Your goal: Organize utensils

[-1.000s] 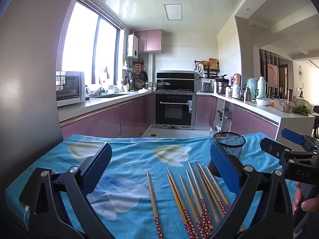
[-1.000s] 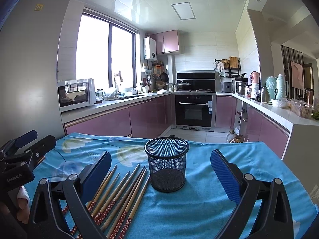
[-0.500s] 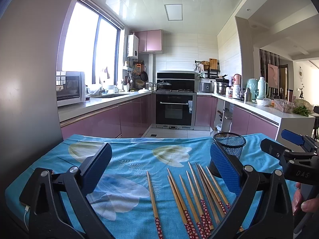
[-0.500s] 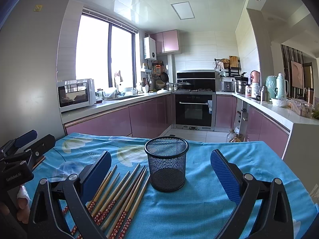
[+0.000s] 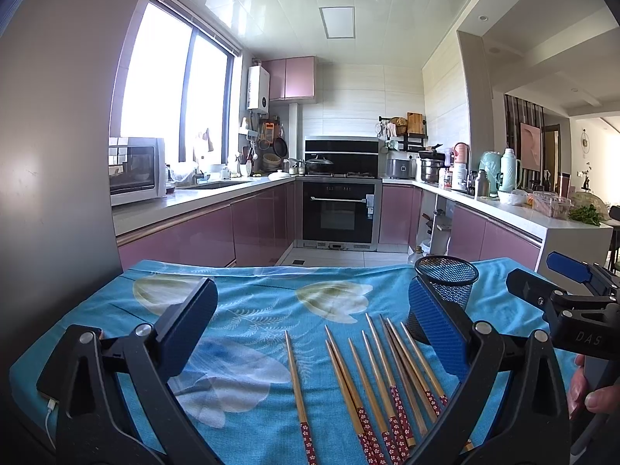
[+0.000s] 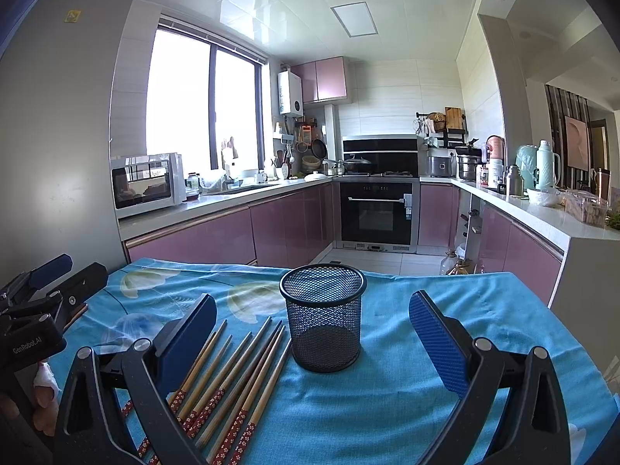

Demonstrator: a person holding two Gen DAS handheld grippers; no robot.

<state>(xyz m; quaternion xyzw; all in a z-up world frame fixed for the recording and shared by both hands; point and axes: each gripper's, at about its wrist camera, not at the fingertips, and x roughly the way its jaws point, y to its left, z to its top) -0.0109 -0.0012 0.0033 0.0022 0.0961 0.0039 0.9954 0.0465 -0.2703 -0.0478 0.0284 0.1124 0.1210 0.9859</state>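
Note:
Several wooden chopsticks [image 5: 372, 383] with red patterned ends lie side by side on the blue tablecloth; one chopstick [image 5: 296, 383] lies apart to their left. They also show in the right wrist view [image 6: 232, 379]. A black mesh cup [image 6: 323, 317] stands upright and empty just right of them; the left wrist view shows it too [image 5: 445, 283]. My left gripper [image 5: 314, 333] is open and empty above the chopsticks. My right gripper [image 6: 314, 341] is open and empty, in front of the cup.
The table under the blue flowered cloth [image 6: 407, 407] ends at its far edge toward a kitchen with pink cabinets and an oven [image 5: 339, 209]. A grey fridge wall [image 5: 50, 155] stands close on the left. The right gripper [image 5: 569, 310] shows at the left wrist view's right edge.

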